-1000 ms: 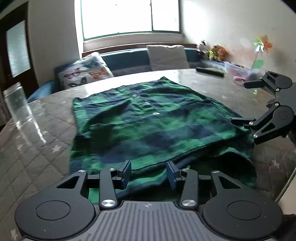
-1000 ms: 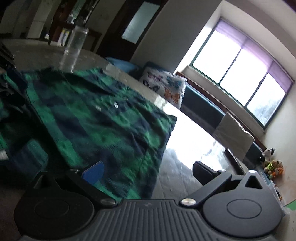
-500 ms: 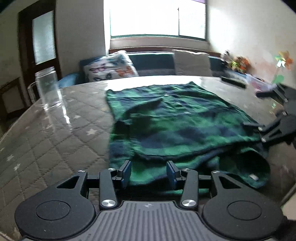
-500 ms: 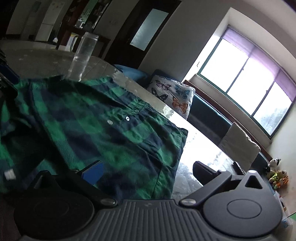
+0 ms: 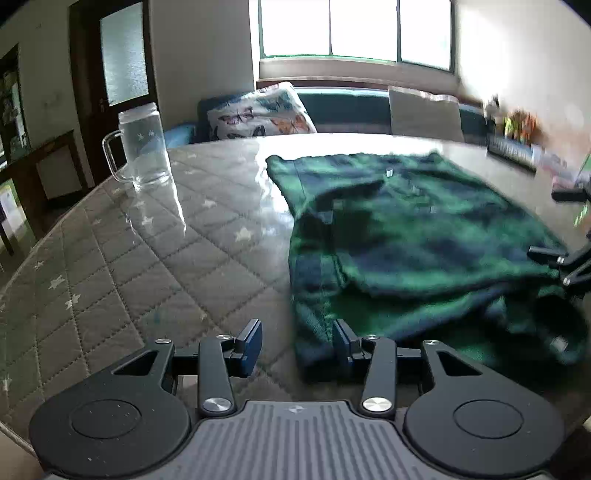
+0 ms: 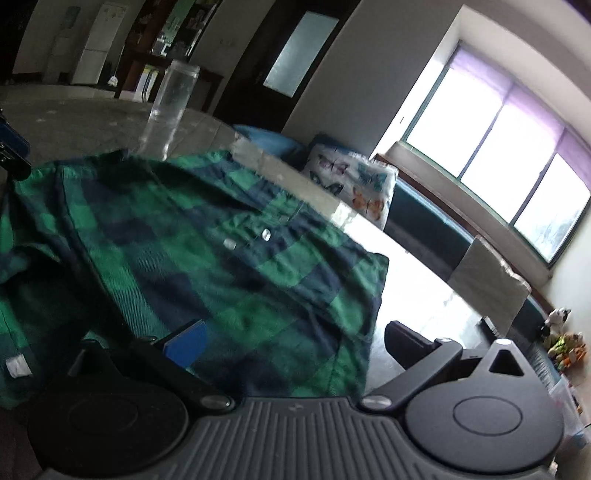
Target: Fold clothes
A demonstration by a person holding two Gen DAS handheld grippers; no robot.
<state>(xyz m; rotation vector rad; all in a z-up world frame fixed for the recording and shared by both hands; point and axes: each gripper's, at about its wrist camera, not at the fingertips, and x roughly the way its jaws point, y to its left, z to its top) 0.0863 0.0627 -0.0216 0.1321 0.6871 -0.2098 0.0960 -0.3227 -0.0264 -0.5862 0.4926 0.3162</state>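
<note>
Here a green and navy checked flannel shirt lies spread on a round table covered with a grey quilted, star-printed cloth under a glossy clear sheet. The shirt sits on the right half of the table in the left wrist view, its near edge rumpled and folded over, with small white buttons showing along the placket. The left hand-held gripper hovers low at the shirt's near left corner with its jaws partly spread; the right blue pad sits at the fabric edge, the left one over bare table, and nothing is pinched. The right hand-held gripper is at the shirt's opposite side, jaws wide apart: its blue left pad is over the checked cloth and its black right finger over the shiny table beyond the hem, with no cloth gripped. A clear glass mug with a handle stands upright on the table, well apart from the shirt. Behind the table a butterfly-print cushion rests on a dark teal bench below a bright window
</note>
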